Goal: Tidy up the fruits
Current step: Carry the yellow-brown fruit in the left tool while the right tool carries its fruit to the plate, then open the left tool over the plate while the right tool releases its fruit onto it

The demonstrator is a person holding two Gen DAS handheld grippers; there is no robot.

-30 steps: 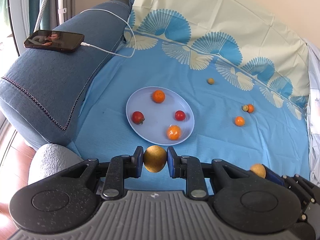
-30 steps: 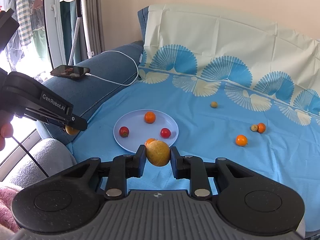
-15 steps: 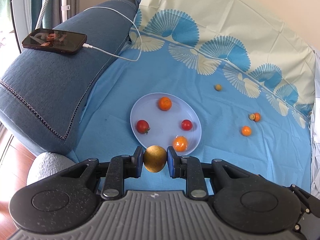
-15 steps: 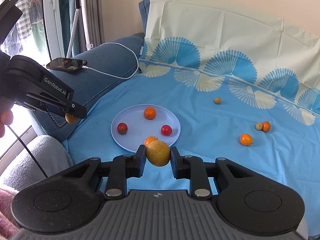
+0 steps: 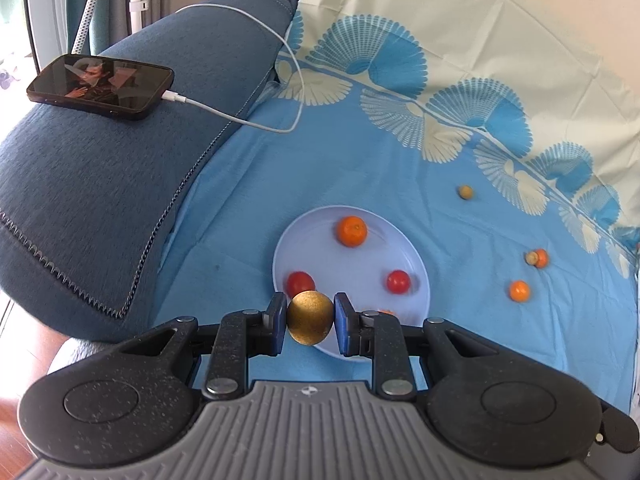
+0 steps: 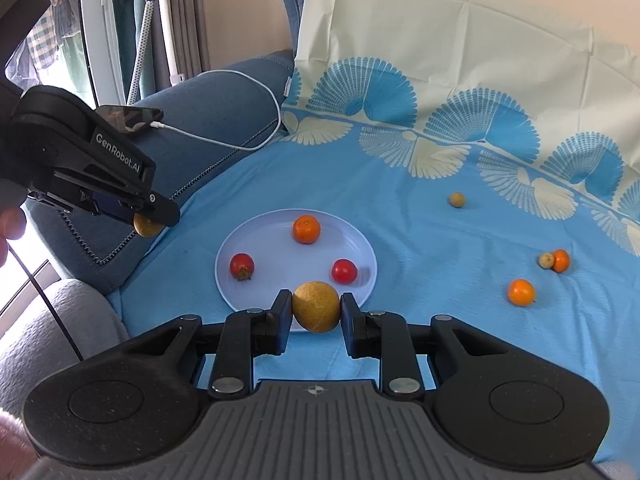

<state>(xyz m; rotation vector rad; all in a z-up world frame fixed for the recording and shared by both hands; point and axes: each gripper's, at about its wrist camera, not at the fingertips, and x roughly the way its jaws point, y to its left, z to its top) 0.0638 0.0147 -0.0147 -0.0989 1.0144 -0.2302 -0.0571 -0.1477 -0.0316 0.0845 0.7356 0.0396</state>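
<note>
**Carrying two yellow fruits over the plate's near rim**

Covering the sofa seat and backrest is a blue sheet with a fan pattern; the dark blue sofa arm rises along its left edge. A phone lies on that arm, a white charging cable running from it onto the sheet.

A pale round plate sits on the sheet nearer the left edge. On it lie a mandarin at the far side and two red tomatoes nearer the front.

The left gripper is pinching a golden-brown round fruit between its blue pads, held over the plate's near rim. The right gripper is pinching a yellow round fruit likewise, also above the plate's near edge.

Loose on the sheet toward the right edge: a small orange, another small orange touching a pale little fruit, and a small tan fruit near the backrest.
</note>
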